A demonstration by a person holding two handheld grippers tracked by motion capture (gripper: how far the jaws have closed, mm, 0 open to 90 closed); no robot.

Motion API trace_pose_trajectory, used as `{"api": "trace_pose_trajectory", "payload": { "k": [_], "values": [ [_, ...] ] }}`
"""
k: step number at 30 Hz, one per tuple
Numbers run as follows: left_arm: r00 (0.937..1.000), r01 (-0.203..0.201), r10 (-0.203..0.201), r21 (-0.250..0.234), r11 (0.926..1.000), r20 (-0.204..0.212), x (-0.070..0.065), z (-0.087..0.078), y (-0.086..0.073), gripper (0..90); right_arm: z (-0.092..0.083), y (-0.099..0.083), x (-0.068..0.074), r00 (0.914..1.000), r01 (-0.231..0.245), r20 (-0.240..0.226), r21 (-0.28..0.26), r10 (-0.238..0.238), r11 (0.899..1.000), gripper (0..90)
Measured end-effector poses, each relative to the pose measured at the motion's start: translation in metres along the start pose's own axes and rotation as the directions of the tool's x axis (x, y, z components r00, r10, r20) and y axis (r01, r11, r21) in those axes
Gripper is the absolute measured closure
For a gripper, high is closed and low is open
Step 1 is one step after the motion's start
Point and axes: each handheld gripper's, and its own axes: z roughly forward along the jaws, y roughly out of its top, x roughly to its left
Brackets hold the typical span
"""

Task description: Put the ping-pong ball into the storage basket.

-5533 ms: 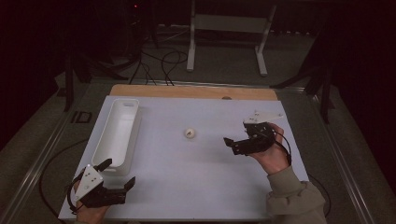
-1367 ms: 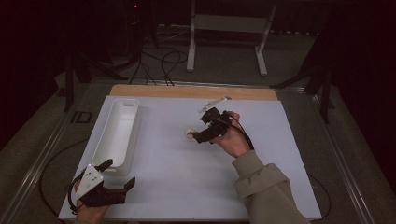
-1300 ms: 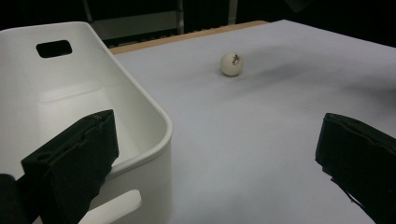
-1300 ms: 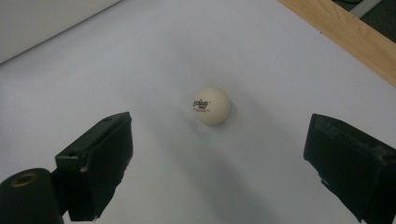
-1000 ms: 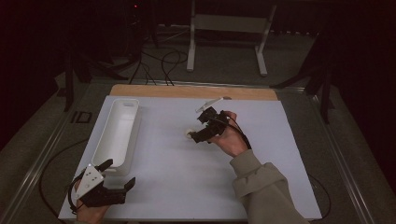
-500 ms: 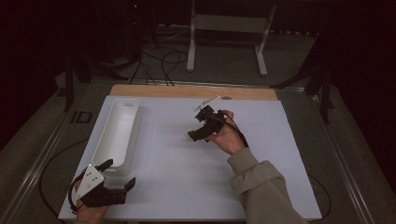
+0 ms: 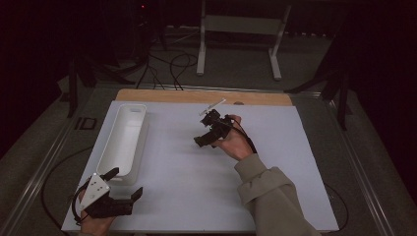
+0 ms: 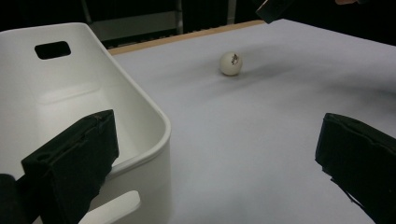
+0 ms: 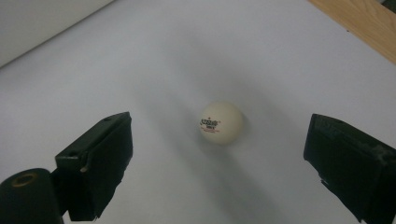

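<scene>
A white ping-pong ball (image 9: 221, 122) with a small printed logo lies on the white table sheet (image 7: 275, 162), near the middle. My right gripper (image 7: 202, 139) hangs just above it, open, with the ball lying between the two black jaws and touching neither. From the left gripper view the ball (image 8: 231, 63) sits farther off, and a tip of the right gripper (image 8: 273, 7) hangs above it. My left gripper (image 7: 125, 183) rests open at the table's near left corner, holding nothing, beside the near end of the white bin (image 7: 123, 142).
The long white bin (image 8: 60, 93) with handle cut-outs stands along the left side, nothing inside it. A bare wooden strip (image 7: 196, 96) runs along the table's far edge. Cables and a metal stand (image 7: 241, 29) lie on the floor beyond.
My right gripper has come in from the right side of the table and now hangs over the ball, covering it in the high view. The left gripper has stayed put.
</scene>
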Motion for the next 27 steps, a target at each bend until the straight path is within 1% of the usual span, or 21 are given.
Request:
{"api": "trace_pose_trajectory", "payload": {
  "k": [13, 25, 27],
  "values": [
    [1.0, -0.001, 0.001, -0.002, 1.0, 0.0, 0.0, 0.0, 0.0, 0.0, 0.011, 0.006, -0.001, 0.9998, -0.01, -0.016, 0.013, 0.01, 1.0, 8.1],
    [1.0, -0.001, 0.001, -0.005, 1.0, 0.002, 0.0, 0.0, -0.001, 0.0, 0.02, 0.009, -0.006, 0.9995, -0.03, -0.01, 0.028, 0.03, 0.999, 8.3],
    [1.0, -0.001, 0.001, -0.005, 1.0, 0.003, 0.0, 0.0, -0.001, 0.0, 0.024, 0.008, -0.006, 0.9998, -0.021, -0.006, 0.043, 0.021, 0.999, 8.3]
  ]
}}
